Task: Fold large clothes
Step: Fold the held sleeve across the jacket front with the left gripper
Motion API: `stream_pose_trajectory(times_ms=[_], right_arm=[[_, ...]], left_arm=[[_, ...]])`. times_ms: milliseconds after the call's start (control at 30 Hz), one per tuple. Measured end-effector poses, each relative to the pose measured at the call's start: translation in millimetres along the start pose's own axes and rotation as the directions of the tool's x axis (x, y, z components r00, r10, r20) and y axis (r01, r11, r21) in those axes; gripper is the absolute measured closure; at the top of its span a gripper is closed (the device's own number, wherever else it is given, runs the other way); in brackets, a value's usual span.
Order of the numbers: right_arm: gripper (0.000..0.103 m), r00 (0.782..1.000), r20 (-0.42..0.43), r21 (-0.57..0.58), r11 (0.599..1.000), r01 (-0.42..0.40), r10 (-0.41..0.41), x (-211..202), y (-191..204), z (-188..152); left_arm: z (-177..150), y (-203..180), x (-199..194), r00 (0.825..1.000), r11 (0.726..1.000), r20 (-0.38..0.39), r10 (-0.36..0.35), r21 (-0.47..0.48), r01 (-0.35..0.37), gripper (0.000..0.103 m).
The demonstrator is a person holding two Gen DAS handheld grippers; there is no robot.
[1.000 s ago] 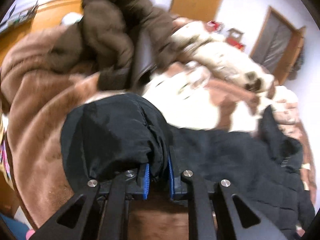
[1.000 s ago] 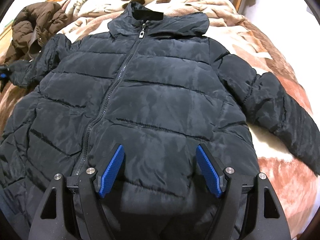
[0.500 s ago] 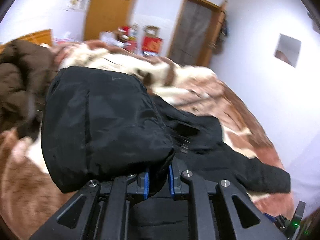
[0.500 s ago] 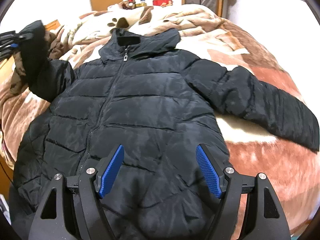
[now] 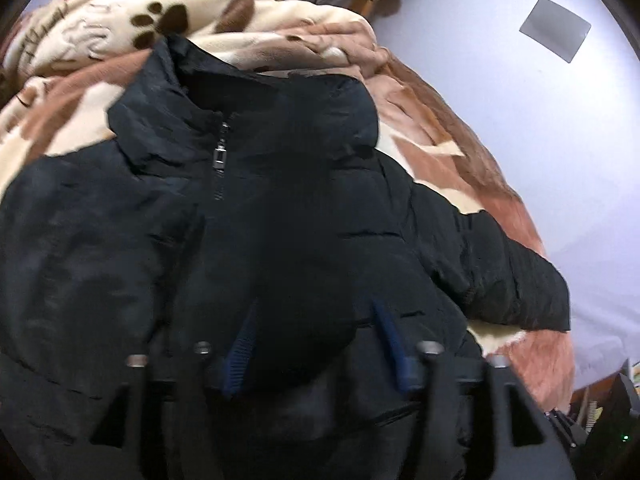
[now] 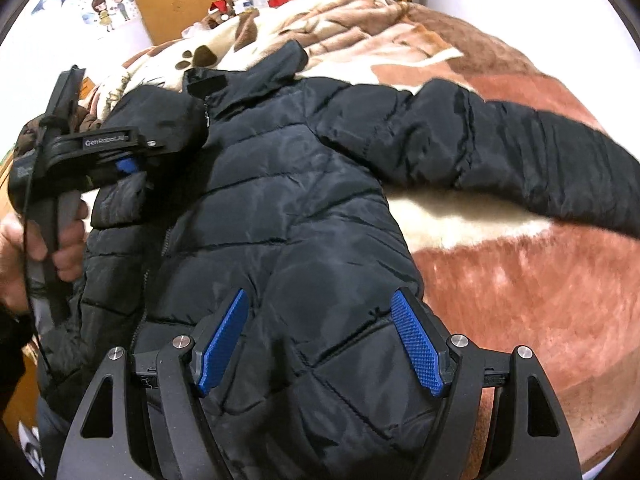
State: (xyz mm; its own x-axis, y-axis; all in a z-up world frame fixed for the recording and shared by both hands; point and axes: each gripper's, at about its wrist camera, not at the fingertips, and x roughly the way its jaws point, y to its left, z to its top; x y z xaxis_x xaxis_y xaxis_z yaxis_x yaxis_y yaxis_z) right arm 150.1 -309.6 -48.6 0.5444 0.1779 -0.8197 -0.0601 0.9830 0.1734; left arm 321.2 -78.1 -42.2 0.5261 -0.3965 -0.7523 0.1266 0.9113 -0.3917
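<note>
sleeve (image 5: 296, 280) sits btwn just-opening left gripper (image 5: 316, 344) pads (right gripper (image 6: 320, 340) spread).

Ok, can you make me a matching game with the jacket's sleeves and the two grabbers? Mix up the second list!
Things:
1. Left gripper
2. Right gripper
3. Sleeve on the picture's left
4. Sleeve on the picture's right

States:
A. stretched out flat on the blanket
B. folded in over the black jacket chest
C. jaws just opened, sleeve cuff between its pads
D. open, hovering over the jacket's lower part

Pairs: 1-C, 2-D, 3-B, 4-A
</note>
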Motion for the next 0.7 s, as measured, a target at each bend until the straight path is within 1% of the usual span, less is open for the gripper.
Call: stream_pose_trajectory(times_ms=[33, 67, 167, 200, 333, 400, 467, 533, 567, 633, 667, 700], right_arm=[[0.029, 1.000, 0.001, 0.003, 1.000, 0.003, -0.003, 0, -2, 0], [0.029, 1.000, 0.005, 0.006, 1.000, 0.005, -0.005, 0, -3, 1], [0.028, 1.000, 0.021, 0.010, 1.000, 0.009, -0.009, -4, -2, 5], [0.029, 0.999, 0.031, 0.012, 1.000, 0.011, -0.011, -6, -1, 7], [0.029, 0.999, 0.050, 0.016, 1.000, 0.006, -0.007, -9, 6, 17], [0.029, 0.998, 0.058, 0.000, 1.000, -0.001, 0.001, -9, 12, 23], [0.029, 0.998, 0.058, -0.020, 1.000, -0.004, 0.005, -5, 21, 31], [0.029, 0.998, 0.053, -0.034, 0.999, -0.020, 0.021, 5, 29, 39], [0.037, 0.998, 0.048, -0.040, 0.999, -0.027, 0.029, 12, 34, 44], [0.047, 0.999, 0.025, -0.050, 0.998, -0.040, 0.042, 30, 44, 56], [0.050, 0.998, 0.018, -0.056, 0.997, -0.051, 0.052, 42, 49, 62], [0.053, 0.998, 0.011, -0.064, 0.996, -0.056, 0.057, 53, 55, 70]], left_arm=[[-2, -4, -1, 1.000, 1.000, -0.004, -0.026, -0.005, 0.026, 0.032], [-3, -8, -2, 0.999, 0.999, -0.010, -0.051, -0.007, 0.051, 0.026], [-3, -23, -22, 0.991, 0.991, 0.016, -0.134, 0.023, 0.134, 0.020], [-3, -25, -33, 0.988, 0.988, 0.028, -0.151, 0.039, 0.150, 0.018], [1, -29, -70, 0.978, 0.979, 0.086, -0.188, 0.092, 0.180, 0.018], [4, -14, -85, 0.982, 0.985, 0.124, -0.142, 0.113, 0.128, 0.018], [9, 13, -90, 0.986, 0.993, 0.160, -0.041, 0.114, 0.022, 0.018], [13, 46, -89, 0.986, 0.994, 0.152, 0.067, 0.074, -0.079, 0.018], [15, 61, -88, 0.983, 0.991, 0.146, 0.114, 0.051, -0.122, 0.018], [21, 96, -87, 0.969, 0.979, 0.144, 0.200, -0.001, -0.202, 0.020], [24, 114, -86, 0.961, 0.971, 0.139, 0.238, -0.032, -0.236, 0.023], [26, 128, -82, 0.957, 0.966, 0.135, 0.258, -0.055, -0.253, 0.025]])
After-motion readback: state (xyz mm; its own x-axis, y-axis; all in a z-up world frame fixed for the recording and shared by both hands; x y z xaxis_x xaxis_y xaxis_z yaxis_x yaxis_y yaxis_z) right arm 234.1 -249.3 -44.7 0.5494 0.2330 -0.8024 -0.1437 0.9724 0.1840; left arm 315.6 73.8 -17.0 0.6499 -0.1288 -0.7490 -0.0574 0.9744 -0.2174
